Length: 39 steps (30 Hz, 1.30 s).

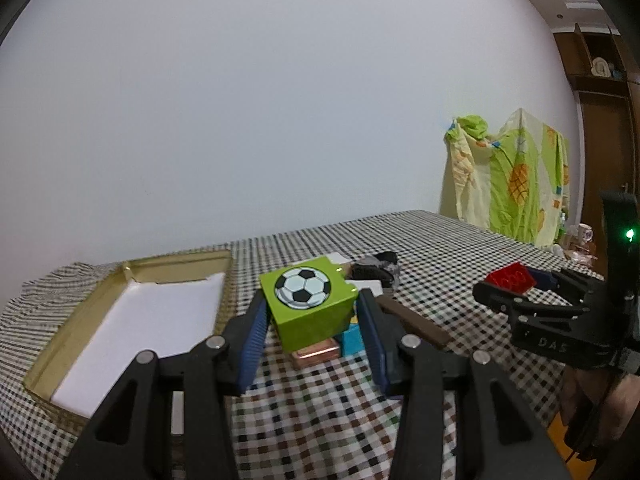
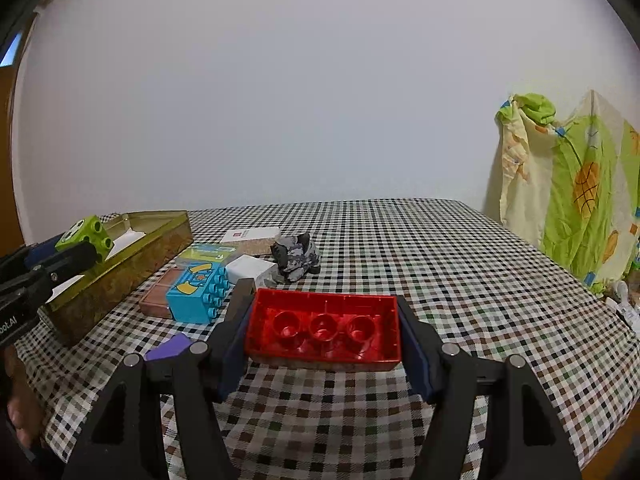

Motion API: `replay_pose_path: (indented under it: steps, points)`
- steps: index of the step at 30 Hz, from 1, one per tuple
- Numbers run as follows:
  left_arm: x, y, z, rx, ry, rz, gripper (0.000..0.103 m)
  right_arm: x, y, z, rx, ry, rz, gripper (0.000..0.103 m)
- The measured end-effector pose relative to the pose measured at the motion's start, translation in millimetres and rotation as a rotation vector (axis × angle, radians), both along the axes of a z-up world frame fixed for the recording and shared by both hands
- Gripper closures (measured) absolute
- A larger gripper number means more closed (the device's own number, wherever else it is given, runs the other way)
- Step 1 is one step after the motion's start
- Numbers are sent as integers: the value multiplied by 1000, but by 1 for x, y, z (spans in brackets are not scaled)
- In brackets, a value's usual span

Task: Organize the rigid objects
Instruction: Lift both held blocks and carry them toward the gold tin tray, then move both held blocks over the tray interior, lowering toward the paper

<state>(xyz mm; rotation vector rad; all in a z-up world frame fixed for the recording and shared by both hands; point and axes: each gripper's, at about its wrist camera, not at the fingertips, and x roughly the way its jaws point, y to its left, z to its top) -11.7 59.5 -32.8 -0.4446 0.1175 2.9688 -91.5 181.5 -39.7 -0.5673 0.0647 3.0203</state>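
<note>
Home room, checkered tablecloth (image 2: 440, 248), draped bedsheet (image 2: 568, 192) (pineapple print)

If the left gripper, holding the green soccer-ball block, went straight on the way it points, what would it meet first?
Probably the copper-coloured case and blue block lying on the table just below and ahead of the left gripper and its green block. Depth is unclear; the gold tray lies off to the left.

Your counter (image 2: 440, 248) wears a checked cloth in black, white and brown. On it, at the left, lies a gold tray (image 2: 120, 276) lined with white. Beside the tray you have a pink flat case (image 2: 154, 300), a blue block (image 2: 196, 296) on its side, a white box (image 2: 252, 268), a dark crumpled cloth (image 2: 296, 256) and a purple piece (image 2: 168, 348).
</note>
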Motion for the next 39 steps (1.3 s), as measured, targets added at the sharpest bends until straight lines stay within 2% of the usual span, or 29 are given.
replay_pose_path:
  steps: [2, 5, 7, 22, 29, 39]
  points:
    - [5, -1, 1, -15, 22, 8, 59, 0, -4, 1, -16, 9, 14, 36]
    - [8, -6, 2, -19, 39, 16, 59, 0, -13, 2, 19, 9, 12, 36]
    - [7, -11, 3, -8, 36, 22, 59, 0, -12, 4, -15, 15, 29, 36]
    - [10, -58, 1, 51, 38, 97, 59, -10, -65, 12, 2, 42, 147, 36]
    - [15, -79, 1, 73, 48, 132, 59, -15, -86, 12, -31, 42, 189, 36]
    - [20, -103, 1, 105, 50, 167, 59, -16, -120, 12, -4, 51, 252, 36]
